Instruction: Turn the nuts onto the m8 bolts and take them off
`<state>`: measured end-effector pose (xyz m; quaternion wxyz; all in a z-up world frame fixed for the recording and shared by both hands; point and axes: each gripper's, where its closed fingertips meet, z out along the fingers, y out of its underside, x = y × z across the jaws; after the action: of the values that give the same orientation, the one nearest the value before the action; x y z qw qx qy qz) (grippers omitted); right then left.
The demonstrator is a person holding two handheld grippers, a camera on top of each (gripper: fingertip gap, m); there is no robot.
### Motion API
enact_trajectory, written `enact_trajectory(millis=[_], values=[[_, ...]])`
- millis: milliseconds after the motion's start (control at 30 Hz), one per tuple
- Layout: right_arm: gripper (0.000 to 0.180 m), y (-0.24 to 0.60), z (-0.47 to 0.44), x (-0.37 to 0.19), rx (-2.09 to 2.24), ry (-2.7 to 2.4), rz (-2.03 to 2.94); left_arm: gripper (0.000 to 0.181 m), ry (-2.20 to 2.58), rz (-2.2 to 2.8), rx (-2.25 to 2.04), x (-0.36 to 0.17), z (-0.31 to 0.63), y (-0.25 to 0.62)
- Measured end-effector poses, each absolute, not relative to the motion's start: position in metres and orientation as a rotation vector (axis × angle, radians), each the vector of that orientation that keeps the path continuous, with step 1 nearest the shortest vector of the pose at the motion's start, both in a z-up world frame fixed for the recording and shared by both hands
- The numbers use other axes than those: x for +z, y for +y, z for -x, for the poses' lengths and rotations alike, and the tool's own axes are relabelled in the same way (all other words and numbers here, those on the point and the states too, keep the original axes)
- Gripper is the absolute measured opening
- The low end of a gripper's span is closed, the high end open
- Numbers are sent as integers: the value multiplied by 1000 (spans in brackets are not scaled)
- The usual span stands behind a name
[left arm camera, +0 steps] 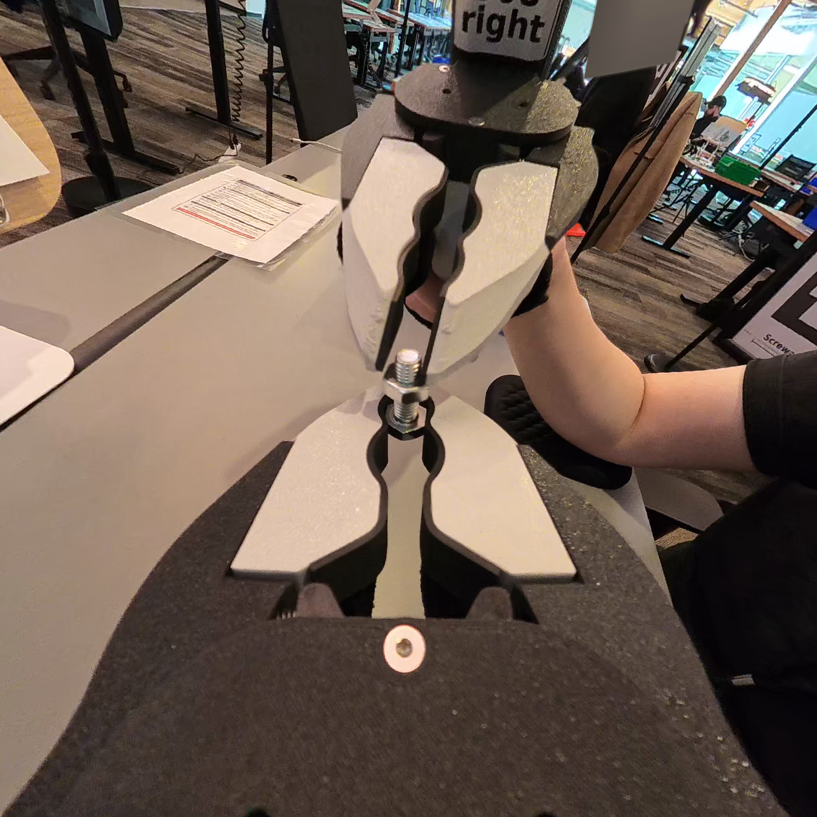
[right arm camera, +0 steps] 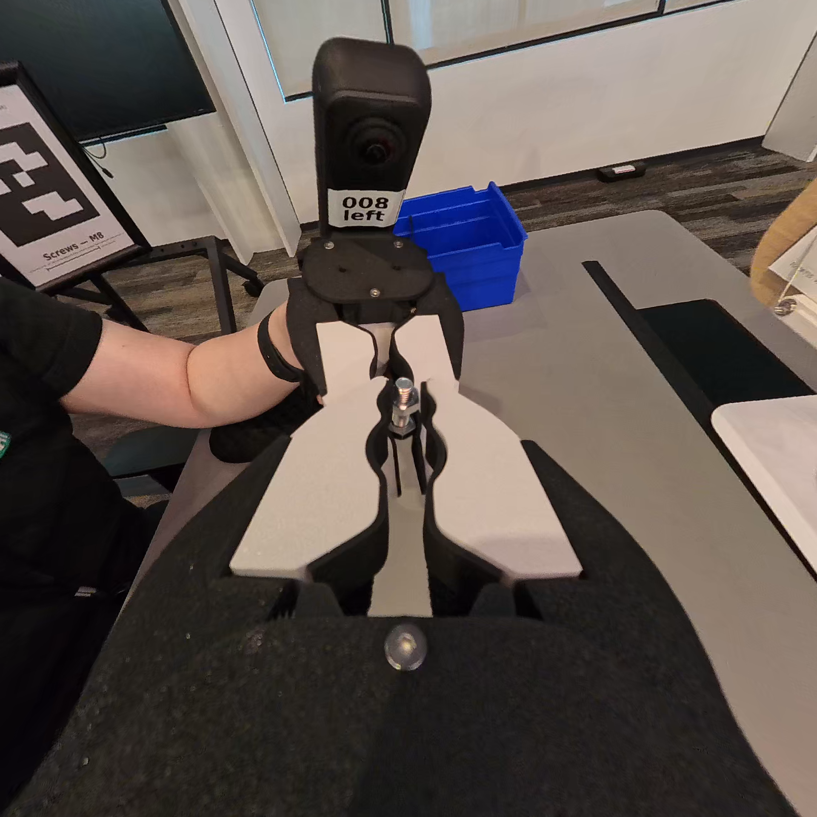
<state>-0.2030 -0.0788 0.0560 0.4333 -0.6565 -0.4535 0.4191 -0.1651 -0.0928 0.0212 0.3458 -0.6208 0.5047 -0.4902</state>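
Note:
A silver M8 bolt [left arm camera: 406, 362] stands upright above the grey table [left arm camera: 177, 376], thread end up. My left gripper [left arm camera: 404, 418] is shut on its hex head [left arm camera: 403, 428]. A silver nut [left arm camera: 406, 389] sits part way down the thread. My right gripper [left arm camera: 404, 376] comes down from the far side and is shut on that nut. In the right wrist view the bolt [right arm camera: 402, 395] and nut [right arm camera: 401, 414] show between my right gripper's [right arm camera: 402, 409] tips. The left gripper's fingers [right arm camera: 345, 353] face me behind it.
A blue bin [right arm camera: 464, 247] stands at the table's far edge. A printed sheet in a clear sleeve [left arm camera: 234, 212] lies on the table. A white board [right arm camera: 773, 464] lies at the side. A sign on a stand [right arm camera: 44, 199] and a black chair [left arm camera: 530, 420] are beside the table.

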Motion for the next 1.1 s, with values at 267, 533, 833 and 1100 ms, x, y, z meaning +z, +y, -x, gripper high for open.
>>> enact_trajectory(millis=[267, 533, 833, 1100], values=[[7, -76, 202, 62, 1113, -1064, 1630, 16, 1289, 1566, -1257, 27, 167, -90], [7, -72, 193, 70, 1156, -1004, 1613, 15, 1243, 1533, -1235, 34, 167, -85], [7, -74, 195, 71, 1154, -1022, 1588, 15, 1242, 1528, -1211, 33, 165, -85], [31, -74, 190, 80, 1130, -1025, 1492, 15, 1182, 1486, -1242, 49, 171, -83]])
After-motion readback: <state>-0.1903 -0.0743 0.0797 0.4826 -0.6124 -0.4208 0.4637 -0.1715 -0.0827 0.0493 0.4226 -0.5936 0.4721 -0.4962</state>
